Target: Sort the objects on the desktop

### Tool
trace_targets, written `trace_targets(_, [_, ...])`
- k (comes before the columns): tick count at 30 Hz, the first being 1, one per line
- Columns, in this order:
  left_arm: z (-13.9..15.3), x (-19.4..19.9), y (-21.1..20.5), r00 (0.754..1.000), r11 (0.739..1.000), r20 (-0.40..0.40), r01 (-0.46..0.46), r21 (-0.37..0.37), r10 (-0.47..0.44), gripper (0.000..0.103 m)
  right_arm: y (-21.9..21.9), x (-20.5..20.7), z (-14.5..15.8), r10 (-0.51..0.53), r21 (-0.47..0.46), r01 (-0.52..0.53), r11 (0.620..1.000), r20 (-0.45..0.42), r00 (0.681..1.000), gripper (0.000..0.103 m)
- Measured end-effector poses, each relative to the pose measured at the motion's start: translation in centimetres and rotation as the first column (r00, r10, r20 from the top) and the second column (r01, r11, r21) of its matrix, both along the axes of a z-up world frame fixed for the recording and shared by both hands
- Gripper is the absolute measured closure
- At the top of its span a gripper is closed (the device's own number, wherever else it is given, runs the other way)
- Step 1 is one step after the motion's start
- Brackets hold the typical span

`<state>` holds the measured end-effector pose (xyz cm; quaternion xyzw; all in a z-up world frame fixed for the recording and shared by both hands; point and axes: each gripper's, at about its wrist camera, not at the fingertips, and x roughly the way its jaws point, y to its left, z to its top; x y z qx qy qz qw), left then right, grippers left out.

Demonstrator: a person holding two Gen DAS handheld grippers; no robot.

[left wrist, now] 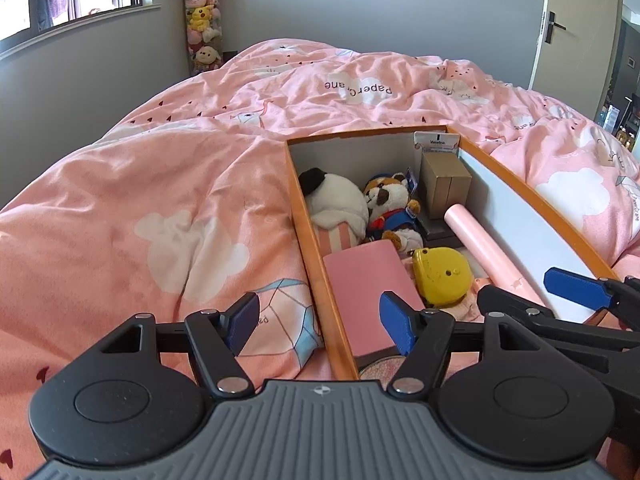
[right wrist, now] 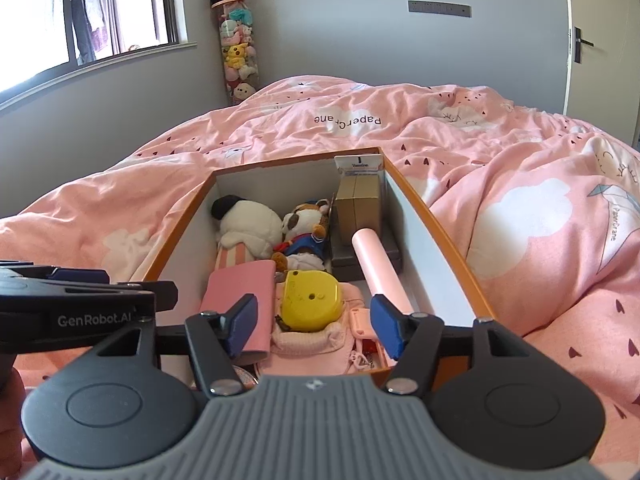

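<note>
— Contents of the orange box (right wrist: 440,220)?

— The box is seen resting on the pink duvet (left wrist: 160,200), lid off. At its far end, toward twelve o'clock, a white plush with a black ear (right wrist: 248,222) is lodged in the left corner, with a brown-and-white plush in blue clothing (right wrist: 304,232) just beside it at its three o'clock. Two tan cartons (right wrist: 358,208) are stood upright against the right wall, and a card labelled Vaseline (right wrist: 360,164) is noted behind them. A pale pink roll (right wrist: 378,268) is laid along the right wall, its far end resting on a dark grey case (right wrist: 344,260).

— And the near end?

— A pink flat case (right wrist: 240,292) is found at the left, a yellow tape measure (right wrist: 312,300) at its three o'clock, resting on pale pink knitted fabric (right wrist: 308,340).

— State of the grippers?

— The left gripper (left wrist: 320,320) is held with its jaws released and spread wide, straddling the box's left wall; nothing is pressed by its fingers. The right gripper (right wrist: 312,320) is likewise unclenched — the tape measure is framed between its blue fingers (right wrist: 240,322), but no contact is seen.

— Surroundings?

— A clear tube of plush toys (right wrist: 236,60) is noted at eleven o'clock in the room's corner, a window (right wrist: 80,12) at ten o'clock, a door (right wrist: 600,40) at two.
</note>
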<state>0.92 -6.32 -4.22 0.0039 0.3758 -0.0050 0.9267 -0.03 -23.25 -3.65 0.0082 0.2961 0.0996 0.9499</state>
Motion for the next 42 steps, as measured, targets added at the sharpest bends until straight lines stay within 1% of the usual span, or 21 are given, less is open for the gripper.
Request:
trace_targets(3, [-0.5, -0.1, -0.1, 1.0, 1.0, -0.013, -0.011, 0.009, 0.011, 0.025, 0.3, -0.2, -0.2, 0.014, -0.024, -0.013, 1.0, 0.008, 1.0, 0.037])
trace_targets(6, [-1.1, 0.0, -0.1, 0.999, 1.0, -0.044, -0.023, 0.017, 0.023, 0.025, 0.6, -0.4, -0.6, 0.029, -0.061, -0.028, 0.998, 0.016, 0.999, 0.036])
trace_targets(8, [-1.6, 0.2, -0.1, 0.997, 0.999, -0.067, -0.031, 0.029, 0.033, 0.025, 1.0, -0.4, -0.9, 0.037, -0.102, -0.035, 0.994, 0.018, 0.999, 0.036])
trace_targets(11, [-2.2, 0.3, 0.1, 0.995, 0.999, -0.093, -0.036, 0.025, 0.038, 0.025, 1.5, -0.4, -1.3, 0.038, -0.149, -0.035, 0.988, 0.019, 0.999, 0.035])
trace_targets(14, [-2.7, 0.6, 0.0, 0.991, 0.998, -0.127, -0.044, 0.034, 0.048, 0.022, 1.5, -0.3, -1.5, 0.038, -0.15, -0.036, 0.988, 0.014, 0.999, 0.034])
trace_targets(16, [-2.9, 0.6, 0.1, 0.99, 0.998, -0.131, -0.047, 0.037, 0.051, 0.022, 1.5, -0.3, -1.6, 0.04, -0.154, -0.037, 0.987, 0.012, 0.999, 0.033])
trace_targets(42, [-2.7, 0.4, 0.2, 0.99, 0.998, -0.128, -0.051, 0.038, 0.055, 0.021, 1.6, -0.2, -1.6, 0.04, -0.154, -0.038, 0.987, 0.011, 0.999, 0.032])
